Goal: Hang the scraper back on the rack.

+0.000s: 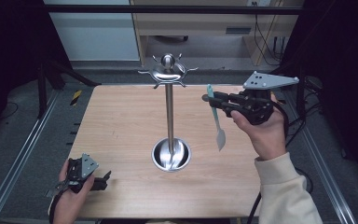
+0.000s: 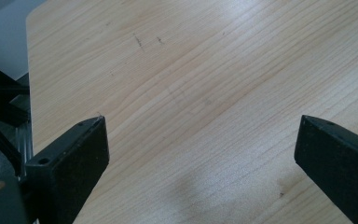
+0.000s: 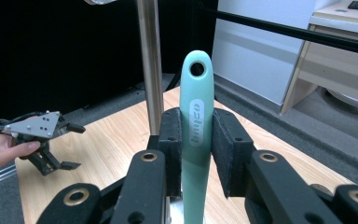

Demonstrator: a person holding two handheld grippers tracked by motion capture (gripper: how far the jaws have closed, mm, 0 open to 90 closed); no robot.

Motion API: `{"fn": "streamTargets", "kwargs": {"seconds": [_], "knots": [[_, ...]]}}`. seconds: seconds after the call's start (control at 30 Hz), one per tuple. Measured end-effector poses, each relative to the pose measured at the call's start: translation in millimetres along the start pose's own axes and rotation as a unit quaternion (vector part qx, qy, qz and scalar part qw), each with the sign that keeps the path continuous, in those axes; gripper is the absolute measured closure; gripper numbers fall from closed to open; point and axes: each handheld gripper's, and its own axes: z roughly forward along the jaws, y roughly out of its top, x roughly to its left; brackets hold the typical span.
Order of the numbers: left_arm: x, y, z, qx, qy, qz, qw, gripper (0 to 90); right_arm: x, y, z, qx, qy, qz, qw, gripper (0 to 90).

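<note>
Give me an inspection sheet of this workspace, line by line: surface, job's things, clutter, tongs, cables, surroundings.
Surface: wooden table, bare pale grain, faint scuffs in the left gripper view.
Job's things: teal spatula held upright off the table, hanging hole at top, blade down; steel hook stand at table centre, round dished base, no utensil seen on its hooks.
Clutter: nothing seen.
Tongs: right tongs shut on the spatula handle; left tongs open, holding nothing, low over the near left corner.
Cables: black cable trails from the right tongs; more wiring under the desk at the far right.
Surroundings: metal frame rails, dark curtains, light wooden desk behind.
</note>
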Motion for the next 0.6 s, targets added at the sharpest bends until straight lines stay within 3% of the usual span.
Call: {"fn": "streamTargets", "kwargs": {"seconds": [0.6], "knots": [[1.5, 0.6, -1.8, -0.009, 0.003, -0.006, 0.9999, 2.7, 11.7, 14.6, -5.6, -0.034, 0.008, -0.01, 0.9994, 74.3]]}}
